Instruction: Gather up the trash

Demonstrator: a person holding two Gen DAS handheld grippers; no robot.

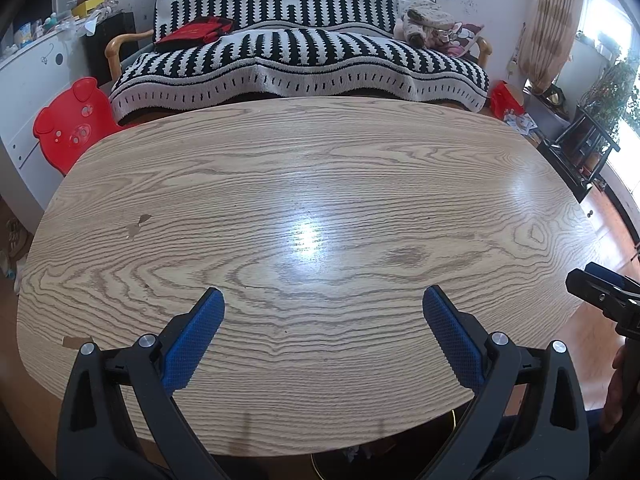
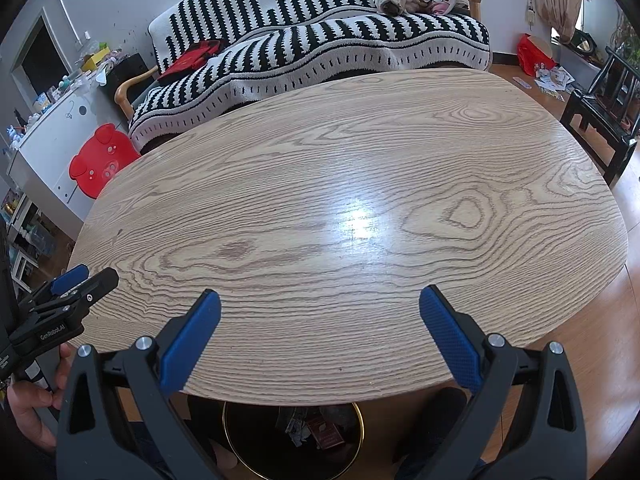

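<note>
My left gripper (image 1: 322, 296) hovers open over the near edge of the oval wooden table (image 1: 320, 180), with nothing between its blue pads. My right gripper (image 2: 319, 296) is also open and holds nothing above the same table (image 2: 340, 152). Each gripper shows in the other's view: the right one (image 1: 600, 284) at the far right edge, the left one (image 2: 76, 280) at the far left with a hand below it. Under the table's near edge stands a black bin with a gold rim (image 2: 361, 426). It holds crumpled paper (image 2: 296, 428) and a red packet (image 2: 326, 436).
A sofa under a black-and-white throw (image 1: 300, 60) runs behind the table. A red pig-shaped stool (image 1: 72, 124) stands at the far left beside a white cabinet (image 1: 28, 76). A black chair (image 2: 604, 120) and scattered papers (image 2: 554, 78) are on the floor at the right.
</note>
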